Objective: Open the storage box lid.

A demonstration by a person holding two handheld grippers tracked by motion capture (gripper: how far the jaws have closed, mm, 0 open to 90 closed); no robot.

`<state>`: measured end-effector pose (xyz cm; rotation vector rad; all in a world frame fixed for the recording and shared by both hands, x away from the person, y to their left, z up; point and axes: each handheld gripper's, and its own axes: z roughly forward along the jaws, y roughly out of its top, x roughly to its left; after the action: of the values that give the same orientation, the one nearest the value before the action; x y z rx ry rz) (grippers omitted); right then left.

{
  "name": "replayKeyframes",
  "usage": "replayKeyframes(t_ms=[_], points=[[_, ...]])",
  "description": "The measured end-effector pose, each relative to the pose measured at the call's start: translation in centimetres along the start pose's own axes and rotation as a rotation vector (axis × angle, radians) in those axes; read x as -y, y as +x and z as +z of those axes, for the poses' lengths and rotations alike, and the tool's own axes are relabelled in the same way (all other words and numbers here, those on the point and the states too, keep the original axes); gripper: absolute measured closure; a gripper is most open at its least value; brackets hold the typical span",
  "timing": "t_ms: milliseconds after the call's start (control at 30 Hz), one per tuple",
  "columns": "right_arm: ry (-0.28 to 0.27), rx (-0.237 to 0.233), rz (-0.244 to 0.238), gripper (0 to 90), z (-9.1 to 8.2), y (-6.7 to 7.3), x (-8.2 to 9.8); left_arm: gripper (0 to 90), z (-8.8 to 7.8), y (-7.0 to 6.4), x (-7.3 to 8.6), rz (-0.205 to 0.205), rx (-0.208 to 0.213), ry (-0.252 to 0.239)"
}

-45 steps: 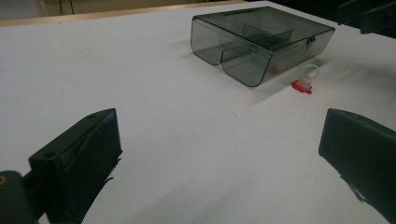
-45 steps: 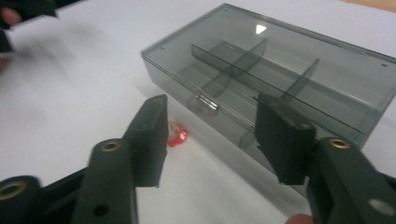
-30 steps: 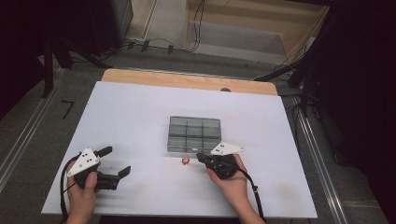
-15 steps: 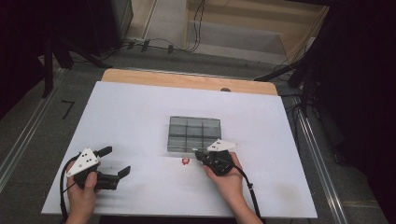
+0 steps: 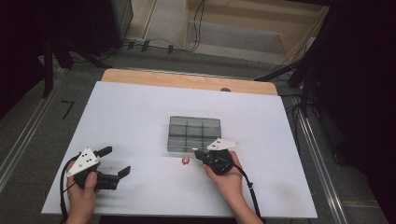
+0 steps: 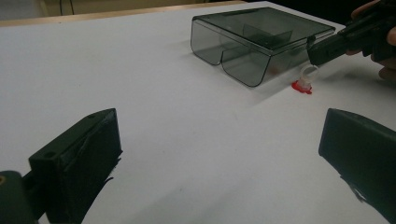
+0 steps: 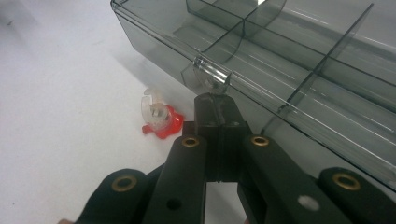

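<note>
One red-and-clear piece (image 7: 159, 119) just beside pressed-together right gripper (image 7: 215, 106) (left gripper (image 6: 219, 154) spread).

Bright, even light on the white table (image 5: 140, 112), dark surroundings (soft shadows, slight blur).

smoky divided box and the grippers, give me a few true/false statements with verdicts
1. The right gripper has its jaws shut, tips at the latch tab of the smoky box. True.
2. The left gripper is shut on the box. False: its jaws stand open, apart from the box.
3. A small red and clear piece lies on the white table beside the box. True.
4. The red and clear piece sits inside a compartment. False: it lies outside, by the front wall.
</note>
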<state>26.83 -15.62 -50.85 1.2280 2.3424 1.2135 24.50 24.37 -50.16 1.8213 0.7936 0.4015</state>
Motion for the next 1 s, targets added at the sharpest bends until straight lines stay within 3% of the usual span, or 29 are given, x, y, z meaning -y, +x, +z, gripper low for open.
replayKeyframes(t_ms=[1000], points=[[-0.042,-0.002,-0.015,87.4,-1.3,0.2,-1.7,0.0,0.0,0.1,0.0,0.0,0.003,0.002]])
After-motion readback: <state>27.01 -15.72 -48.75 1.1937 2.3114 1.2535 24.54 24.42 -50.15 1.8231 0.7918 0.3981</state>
